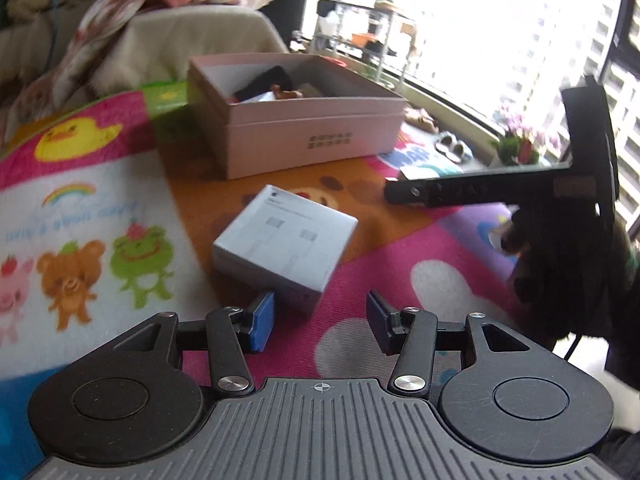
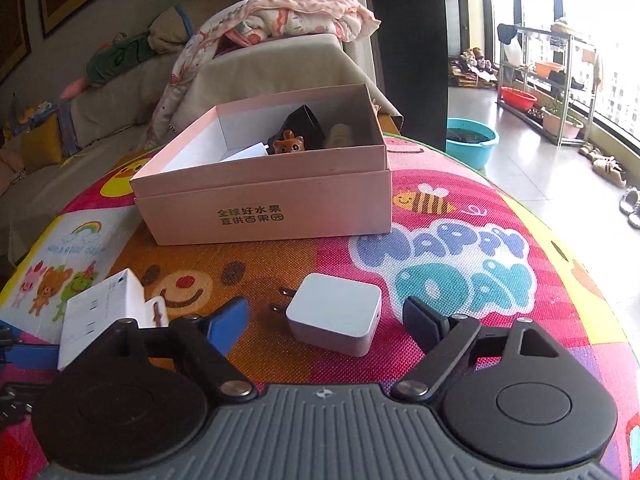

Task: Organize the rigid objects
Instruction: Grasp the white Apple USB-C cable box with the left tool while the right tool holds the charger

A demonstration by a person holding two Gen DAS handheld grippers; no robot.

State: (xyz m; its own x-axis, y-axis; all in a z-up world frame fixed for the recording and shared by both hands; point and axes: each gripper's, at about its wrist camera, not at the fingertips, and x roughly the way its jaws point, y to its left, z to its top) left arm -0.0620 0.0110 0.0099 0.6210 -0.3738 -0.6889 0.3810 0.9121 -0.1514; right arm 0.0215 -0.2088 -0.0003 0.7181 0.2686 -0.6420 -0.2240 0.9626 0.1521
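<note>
A white cable box (image 1: 286, 246) lies on the colourful play mat just ahead of my left gripper (image 1: 320, 322), which is open and empty. The box also shows at the left in the right wrist view (image 2: 104, 312). A white plug adapter (image 2: 334, 314) lies on the mat between the fingers of my right gripper (image 2: 326, 326), which is open; the fingers do not touch it. An open pink box (image 2: 264, 200) stands behind; it holds a black item, a small brown animal figure (image 2: 286, 142) and white pieces. It also shows in the left wrist view (image 1: 296, 120).
The right gripper and the hand holding it (image 1: 560, 208) show at the right of the left wrist view. A sofa with a blanket (image 2: 280, 16) stands behind the table. A teal basin (image 2: 472, 138) and a rack (image 2: 552, 80) stand on the floor by the window.
</note>
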